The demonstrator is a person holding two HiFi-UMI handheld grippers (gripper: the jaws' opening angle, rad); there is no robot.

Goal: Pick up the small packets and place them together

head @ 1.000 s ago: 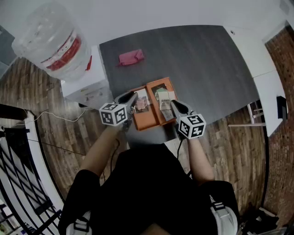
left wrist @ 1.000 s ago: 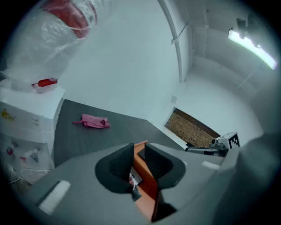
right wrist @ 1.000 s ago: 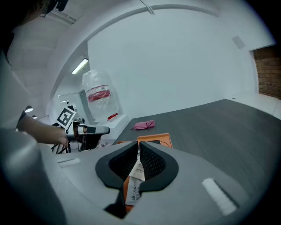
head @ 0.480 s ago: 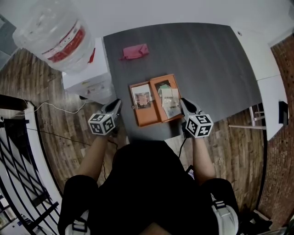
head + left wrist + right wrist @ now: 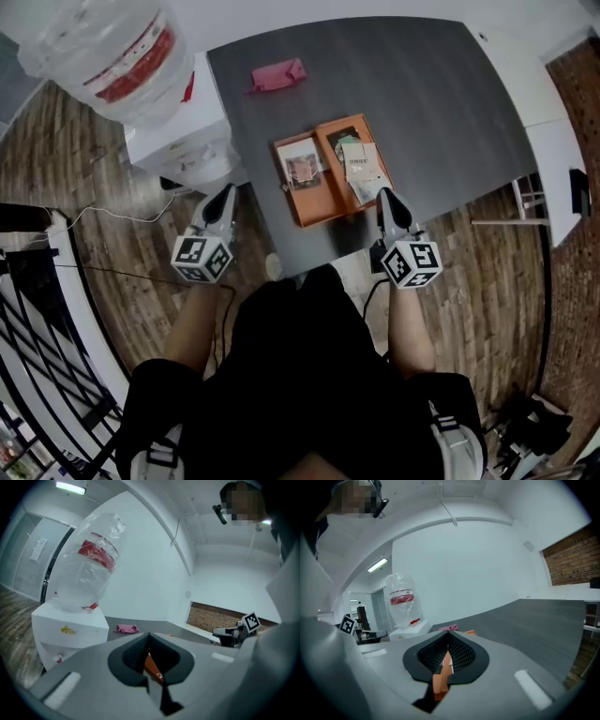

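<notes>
With the left gripper and right gripper pressed together, empty, by the table's near edge, moving the lone packet beside the stacked packets in the orange tray likely needs jaws spread first, then a gentle pinch.

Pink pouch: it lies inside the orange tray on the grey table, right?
Not quite. The pink pouch lies on the bare grey table, well apart from the orange tray and nearer the far edge. The head view shows it.
</notes>
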